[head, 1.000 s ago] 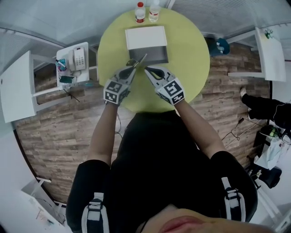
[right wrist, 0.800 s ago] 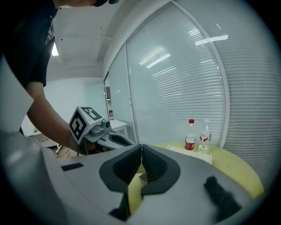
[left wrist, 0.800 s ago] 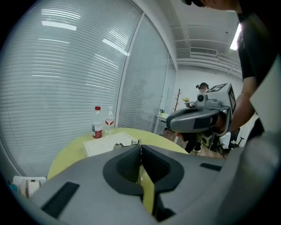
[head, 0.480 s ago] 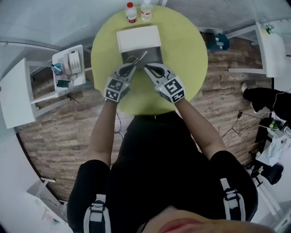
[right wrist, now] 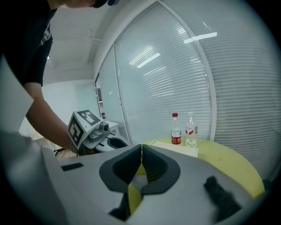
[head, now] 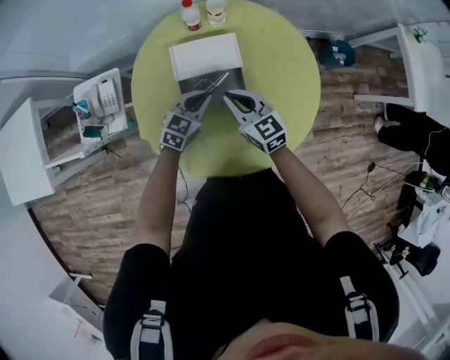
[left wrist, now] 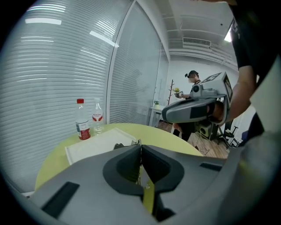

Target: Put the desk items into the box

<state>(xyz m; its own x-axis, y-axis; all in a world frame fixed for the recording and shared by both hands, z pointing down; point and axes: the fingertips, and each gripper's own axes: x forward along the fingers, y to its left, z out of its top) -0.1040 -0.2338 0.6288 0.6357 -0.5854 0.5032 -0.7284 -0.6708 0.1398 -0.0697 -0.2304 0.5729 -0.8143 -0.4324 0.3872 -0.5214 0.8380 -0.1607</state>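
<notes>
Showing unreadable red labels, two bottles (head: pixel 188 15) stand beyond the box (head: pixel 206 56).

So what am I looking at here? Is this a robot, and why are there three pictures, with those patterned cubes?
There is no robot here. A person holds a hand tool with two pinching jaws in each hand, and the patterned cubes are part of those tools. The top-down picture comes from a camera on the person's head. The other two come from cameras riding on each tool, looking along its jaws.

On the round yellow-green table stand an open white box, a red-capped bottle and a clear bottle.

The left gripper is shut on a thin silvery item, seemingly over the box's opening. I can't tell what the item is. The right gripper is shut, with nothing visible in it.
</notes>
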